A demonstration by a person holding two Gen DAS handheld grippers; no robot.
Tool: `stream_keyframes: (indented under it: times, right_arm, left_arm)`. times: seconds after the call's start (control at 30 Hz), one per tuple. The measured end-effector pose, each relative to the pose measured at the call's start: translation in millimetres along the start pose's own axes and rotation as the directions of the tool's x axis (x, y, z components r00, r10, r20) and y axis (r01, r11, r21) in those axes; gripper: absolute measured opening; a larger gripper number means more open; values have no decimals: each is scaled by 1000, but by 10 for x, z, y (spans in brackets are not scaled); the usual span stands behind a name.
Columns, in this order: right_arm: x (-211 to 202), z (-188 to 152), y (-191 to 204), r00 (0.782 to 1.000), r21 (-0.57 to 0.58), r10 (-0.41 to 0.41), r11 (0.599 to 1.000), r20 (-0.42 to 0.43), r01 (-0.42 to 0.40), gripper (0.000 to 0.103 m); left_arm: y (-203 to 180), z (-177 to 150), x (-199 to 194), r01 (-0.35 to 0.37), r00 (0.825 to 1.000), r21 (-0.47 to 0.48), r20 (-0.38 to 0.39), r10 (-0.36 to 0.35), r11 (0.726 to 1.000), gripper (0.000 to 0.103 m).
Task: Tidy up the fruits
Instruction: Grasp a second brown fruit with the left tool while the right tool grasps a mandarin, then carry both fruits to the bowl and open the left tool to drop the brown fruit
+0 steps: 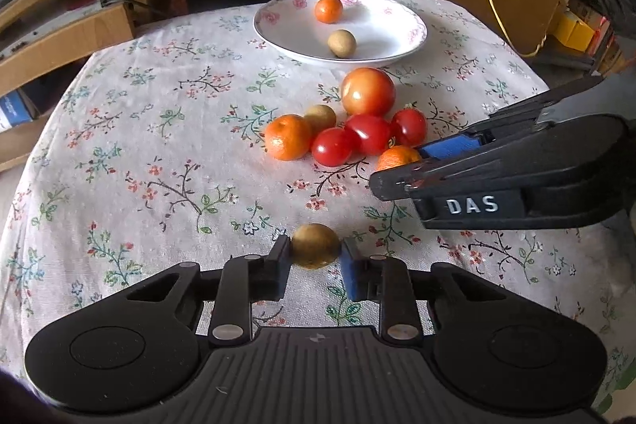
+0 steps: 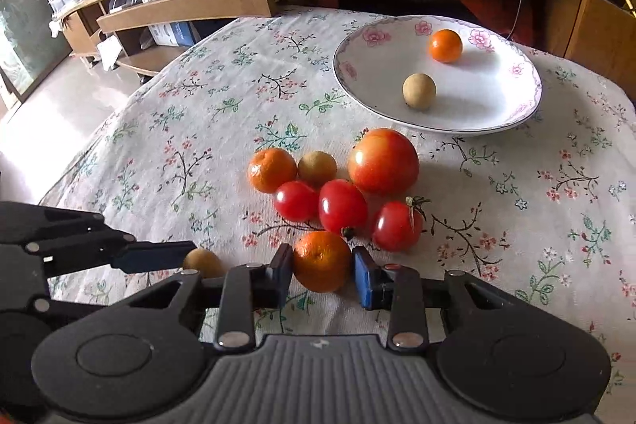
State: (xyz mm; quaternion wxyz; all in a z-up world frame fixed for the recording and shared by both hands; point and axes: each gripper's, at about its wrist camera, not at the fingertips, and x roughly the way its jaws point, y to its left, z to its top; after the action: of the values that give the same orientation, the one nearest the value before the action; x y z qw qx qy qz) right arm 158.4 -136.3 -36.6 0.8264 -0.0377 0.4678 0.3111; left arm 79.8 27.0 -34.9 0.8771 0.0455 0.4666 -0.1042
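the left gripper (image 1: 315, 259) has its jaws clamped on a small brown fruit (image 1: 315, 245), round, dull and tan-skinned, pressed between the blue pads low over the floral tablecloth (image 1: 159, 146). the right gripper (image 2: 322, 271) has its jaws clamped on a small orange (image 2: 322, 261), glossy and dimpled, its pads tight against both sides of the peel.

just beyond the right jaws lies the loose cluster: three shiny red cherry tomatoes (image 2: 342, 205), one with a dried green stalk, touching each other; past them a large tomato (image 2: 383, 161), red shading to pale orange with a bright glare spot; to the left of that a second brown fruit (image 2: 317, 167) and another small orange (image 2: 272, 169), side by side and touching. from the left jaws this cluster sits ahead and to the right.

farthest ahead of both jaws stands a white plate (image 2: 357, 66) with pink flowers on its rim, holding one orange fruit (image 2: 445, 45) toward the back and one tan fruit (image 2: 419, 91) nearer, apart from each other.
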Motion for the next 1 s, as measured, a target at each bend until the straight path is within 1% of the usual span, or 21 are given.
stream_keyframes:
  times: [0.13,0.37,0.7,1.0]
  right_arm:
    - [-76,-37,-51,1000,10,-6,1000,1,6,32]
    - [-294,-39,-155,999,40,-4,999,48,2,32]
    - [-389,95,-302,996,84,-21,996,90,13,32]
    - [-367,399,-562,990,129,-60,991,130,43,32]
  left_arm:
    - [-13,17,-17,11,1000,-8,6,-11,1000,34]
    - [-29,156,-82,17,999,-21,52,-16,1000,34]
    - [-27,566,12,23,994,-40,103,-19,999,34]
    - [-61,969,205,14,990,-22,142,-11,1000,33]
